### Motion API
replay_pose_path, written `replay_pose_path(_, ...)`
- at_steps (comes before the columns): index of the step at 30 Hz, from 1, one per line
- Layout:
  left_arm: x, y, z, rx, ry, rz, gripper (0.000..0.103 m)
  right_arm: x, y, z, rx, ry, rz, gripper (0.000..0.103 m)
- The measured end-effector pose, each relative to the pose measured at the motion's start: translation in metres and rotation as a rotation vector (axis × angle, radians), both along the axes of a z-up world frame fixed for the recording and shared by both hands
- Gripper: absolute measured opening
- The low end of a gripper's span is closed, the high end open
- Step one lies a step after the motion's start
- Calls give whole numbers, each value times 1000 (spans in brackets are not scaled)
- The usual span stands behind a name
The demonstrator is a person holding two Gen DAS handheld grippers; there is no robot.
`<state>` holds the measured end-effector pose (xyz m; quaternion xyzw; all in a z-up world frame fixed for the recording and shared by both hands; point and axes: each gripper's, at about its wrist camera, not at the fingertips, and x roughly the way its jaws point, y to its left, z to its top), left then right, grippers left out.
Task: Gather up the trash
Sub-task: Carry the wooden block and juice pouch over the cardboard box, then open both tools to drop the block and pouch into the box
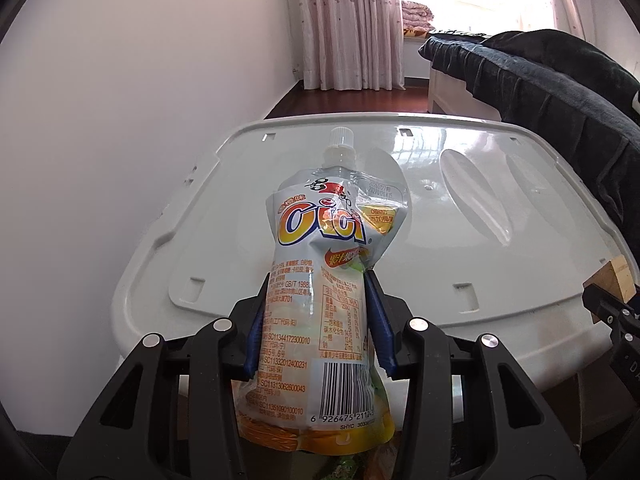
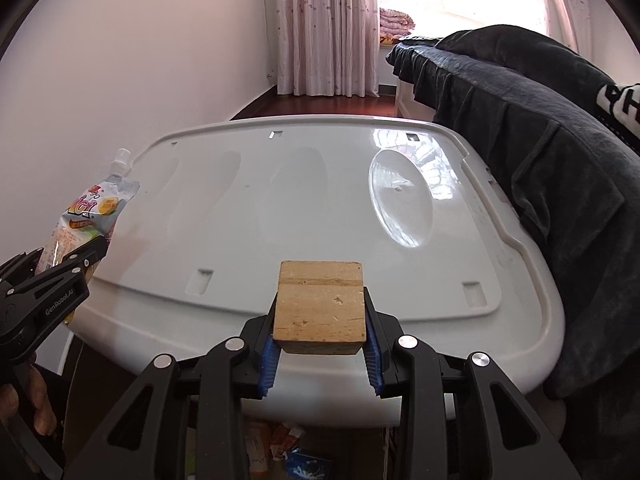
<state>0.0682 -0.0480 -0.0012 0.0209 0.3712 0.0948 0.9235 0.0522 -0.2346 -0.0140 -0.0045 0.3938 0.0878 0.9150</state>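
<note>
My left gripper (image 1: 318, 280) is shut on a spouted jelly drink pouch (image 1: 320, 280) with a white cap, held upright above the near edge of a white plastic lid (image 1: 440, 220). The pouch also shows in the right wrist view (image 2: 86, 216), with the left gripper (image 2: 86, 254) at the far left. My right gripper (image 2: 320, 296) is shut on a square wooden block (image 2: 320, 306), held over the lid's near edge (image 2: 280, 208). The block's corner shows in the left wrist view (image 1: 614, 280).
Below both grippers lies a container with colourful wrappers (image 2: 280, 448). A bed with a dark blanket (image 2: 540, 140) borders the lid on the right. A white wall (image 1: 140, 120) stands at left; curtains (image 1: 352, 20) and a window lie beyond.
</note>
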Motion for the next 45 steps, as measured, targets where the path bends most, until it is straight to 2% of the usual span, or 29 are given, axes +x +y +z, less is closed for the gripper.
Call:
replay_pose_path(3, -22, -1, 8, -28, -1, -32, 42, -24, -4, 3, 11, -2, -1, 35)
replay_pose_path(11, -98, -9, 33, -30, -27, -92, 42, -96, -11, 1, 52, 12, -15, 35)
replay_pose_path(18, -150, -18, 13, -25, 57, -158, 42, -133, 4, -3, 55, 32, 30, 35)
replay_pose_path(24, -151, -13, -8, -29, 137, -147, 43, -133, 13, -13, 47, 74, 57, 35)
replay_pose_path(25, -149, -12, -12, -35, 151, -140, 49, -131, 14, -16, 47, 87, 66, 40)
replay_pose_path(26, -146, -11, -18, -37, 175, -138, 58, -129, 17, -21, 32, 107, 69, 52)
replay_pose_path(27, -142, -10, -25, -27, 206, -121, 81, -128, 19, -24, 10, 109, 55, 84)
replay_pose_path(28, -141, -8, -32, -20, 223, -107, 90, -128, 19, -24, -3, 98, 43, 93)
replay_pose_path(32, -132, -7, -55, -15, 312, -116, 90, -122, 14, -27, 21, 101, 21, 93)
replay_pose_path(34, -131, -9, -58, -14, 321, -122, 90, -120, 9, -27, 37, 100, 2, 93)
replay_pose_path(37, -133, -13, -53, -8, 293, -139, 90, -119, 2, -26, 51, 87, -36, 97)
replay_pose_path(42, -136, -17, -37, -21, 225, -151, 91, -125, -6, -13, 16, 4, -122, 98)
replay_pose_path(45, -137, -14, -22, 9, 169, -128, 91, -123, -14, -5, -3, -30, -179, 98)
